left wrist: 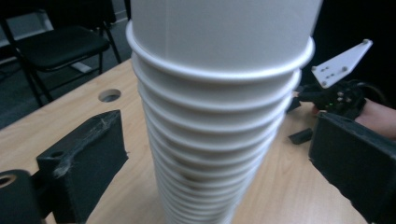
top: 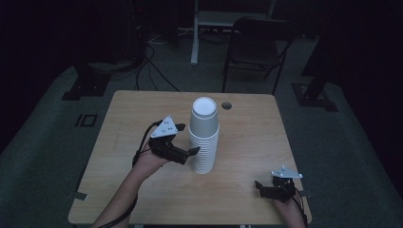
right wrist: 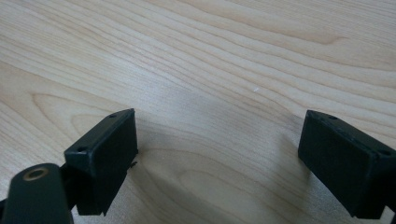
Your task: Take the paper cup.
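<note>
While no writing or brand can be read anywhere, the cups (top: pixel 204 137) are plain white, a tall stack standing upright near the table (top: pixel 128 114) centre, slightly toward the far side. L gripper (top: pixel 192 151) sits just left of the stack at mid height; in the left gripper view its jaws stand wide apart w/ the stack (left wrist: pixel 219 116) between them, a gap on each side, gripping nothing. R gripper (top: pixel 260 186) rests low near the near-right corner, well apart from the stack; in the right gripper view its jaws are spread wide over bare wood (right wrist: pixel 210 70), nothing held. From the left gripper view the R gripper (left wrist: pixel 299 136) lies beyond the stack. Open room: lots of bare top left, right and front of the stack; small round hole (top: pixel 226 105) near the far edge, just right of the stack top. Surface is light wood-grain laminate. Room is dark: grey floor, a black chair (top: pixel 256 47) behind the table, cables (top: pixel 147 66) on the floor at far left, a white post (top: pixel 195 33).
</note>
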Demonstrator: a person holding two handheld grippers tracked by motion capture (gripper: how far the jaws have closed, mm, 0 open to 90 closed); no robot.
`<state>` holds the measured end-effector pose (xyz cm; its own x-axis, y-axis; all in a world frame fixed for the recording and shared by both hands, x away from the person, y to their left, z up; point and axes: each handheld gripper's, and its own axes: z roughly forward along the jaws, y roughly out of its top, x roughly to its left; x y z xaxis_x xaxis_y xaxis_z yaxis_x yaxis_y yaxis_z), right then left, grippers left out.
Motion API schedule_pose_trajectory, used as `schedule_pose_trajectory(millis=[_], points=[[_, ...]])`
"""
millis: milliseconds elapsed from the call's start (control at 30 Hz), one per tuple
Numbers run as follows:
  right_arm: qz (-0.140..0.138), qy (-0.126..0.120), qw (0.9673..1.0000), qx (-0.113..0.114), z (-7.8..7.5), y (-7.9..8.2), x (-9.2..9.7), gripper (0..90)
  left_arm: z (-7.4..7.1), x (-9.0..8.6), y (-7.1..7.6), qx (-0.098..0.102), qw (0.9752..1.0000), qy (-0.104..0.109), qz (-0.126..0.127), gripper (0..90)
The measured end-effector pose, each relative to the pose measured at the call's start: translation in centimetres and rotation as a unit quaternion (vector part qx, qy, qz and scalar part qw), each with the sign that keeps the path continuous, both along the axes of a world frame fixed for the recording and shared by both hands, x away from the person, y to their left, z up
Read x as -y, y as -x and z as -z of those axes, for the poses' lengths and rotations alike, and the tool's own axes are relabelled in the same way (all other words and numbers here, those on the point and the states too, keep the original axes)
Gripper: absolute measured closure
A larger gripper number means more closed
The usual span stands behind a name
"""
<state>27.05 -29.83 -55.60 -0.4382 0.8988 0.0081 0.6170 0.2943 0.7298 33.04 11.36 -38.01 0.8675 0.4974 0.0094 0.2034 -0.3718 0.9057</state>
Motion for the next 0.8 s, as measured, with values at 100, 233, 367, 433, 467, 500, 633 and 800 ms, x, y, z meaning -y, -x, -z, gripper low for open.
schedule_pose_trajectory(millis=[100, 233, 367, 433, 467, 500, 633, 800], points=[[0.000, 0.000, 1.0000, 0.000, 0.0, 0.0, 0.0, 11.2, -0.2, 0.3, -0.4, -0.002, 1.0000, 0.000, 0.005, 4.1], [0.000, 0.000, 1.0000, 0.000, 0.0, 0.0, 0.0, 11.2, -0.3, 0.6, -0.6, 0.002, 1.0000, 0.007, 0.004, 4.0], [0.000, 0.000, 1.0000, 0.000, 0.0, 0.0, 0.0, 11.2, -0.5, 0.8, -0.9, -0.001, 0.9998, 0.017, 0.006, 4.0], [0.000, 0.000, 1.0000, 0.000, 0.0, 0.0, 0.0, 11.2, -0.5, 0.9, -1.0, 0.000, 0.9998, 0.019, 0.007, 4.0], [0.000, 0.000, 1.0000, 0.000, 0.0, 0.0, 0.0, 11.2, -0.5, 1.0, -1.1, -0.001, 0.9997, 0.020, 0.010, 3.9], [0.000, 0.000, 1.0000, 0.000, 0.0, 0.0, 0.0, 11.2, -0.4, 1.2, -1.1, 0.001, 0.9998, 0.017, 0.007, 3.8], [0.000, 0.000, 1.0000, 0.000, 0.0, 0.0, 0.0, 11.2, -0.4, 1.5, -1.4, -0.001, 0.9998, 0.019, 0.005, 3.1], [-0.003, 0.000, 1.0000, 0.000, 0.0, -0.1, 0.0, 11.2, -0.3, 2.0, -1.6, -0.004, 0.9996, 0.025, 0.007, 3.1]])
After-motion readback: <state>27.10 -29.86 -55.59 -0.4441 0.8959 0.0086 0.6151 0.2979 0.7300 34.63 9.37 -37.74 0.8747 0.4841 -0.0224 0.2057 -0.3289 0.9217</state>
